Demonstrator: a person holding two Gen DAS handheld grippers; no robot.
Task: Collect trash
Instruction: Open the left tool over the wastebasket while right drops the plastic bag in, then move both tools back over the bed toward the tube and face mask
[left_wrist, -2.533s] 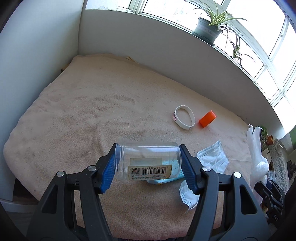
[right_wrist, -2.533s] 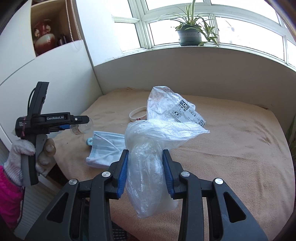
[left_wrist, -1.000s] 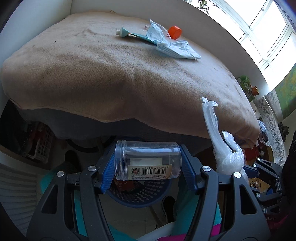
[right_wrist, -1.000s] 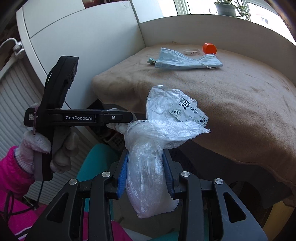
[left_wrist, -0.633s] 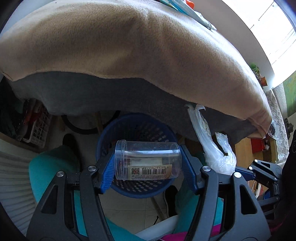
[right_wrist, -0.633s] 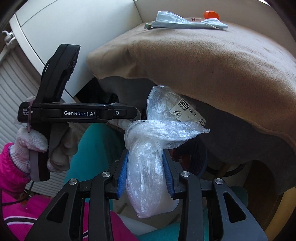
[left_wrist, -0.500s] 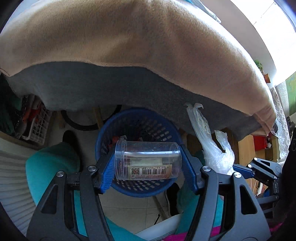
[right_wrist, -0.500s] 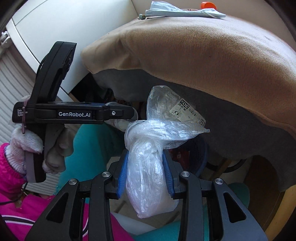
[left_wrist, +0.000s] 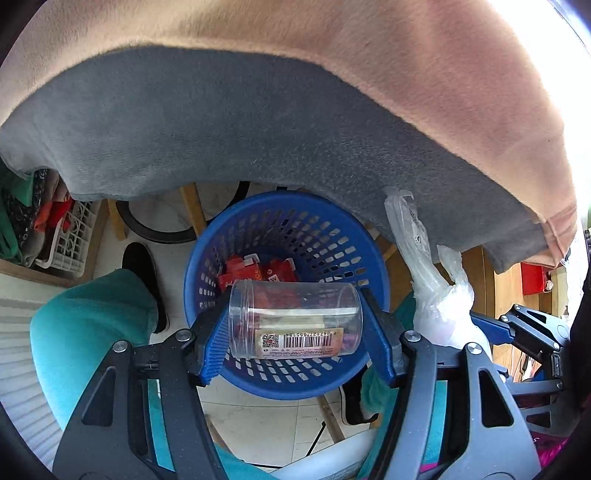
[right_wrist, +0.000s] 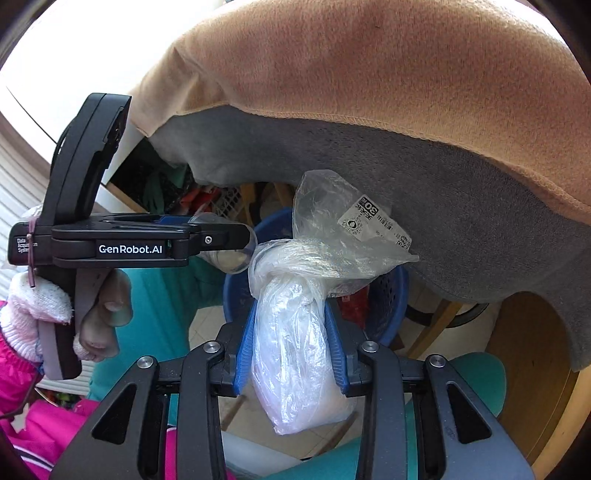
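Note:
My left gripper (left_wrist: 293, 325) is shut on a clear plastic jar (left_wrist: 293, 323) with a barcode label, held sideways just above a blue mesh trash basket (left_wrist: 236, 243) on the floor. Red wrappers (left_wrist: 255, 271) lie inside the basket. My right gripper (right_wrist: 290, 332) is shut on a knotted clear plastic bag (right_wrist: 295, 332) with a printed sticker. The bag also shows at the right of the left wrist view (left_wrist: 439, 302). In the right wrist view the left gripper (right_wrist: 225, 240) holds the jar (right_wrist: 232, 254) over the basket (right_wrist: 388, 295), left of the bag.
A tan blanket (left_wrist: 369, 55) with a grey underside (left_wrist: 221, 129) overhangs the basket from above. A white crate (left_wrist: 70, 240) of clothes sits under the bed at left. My teal trouser leg (left_wrist: 85, 325) and black shoe (left_wrist: 142, 269) are beside the basket. Wooden furniture (right_wrist: 528, 369) stands at right.
Both grippers have dropped from above the bed to below its edge. The jar now hangs lower, over the basket's mouth, and the bag has come closer to the basket.

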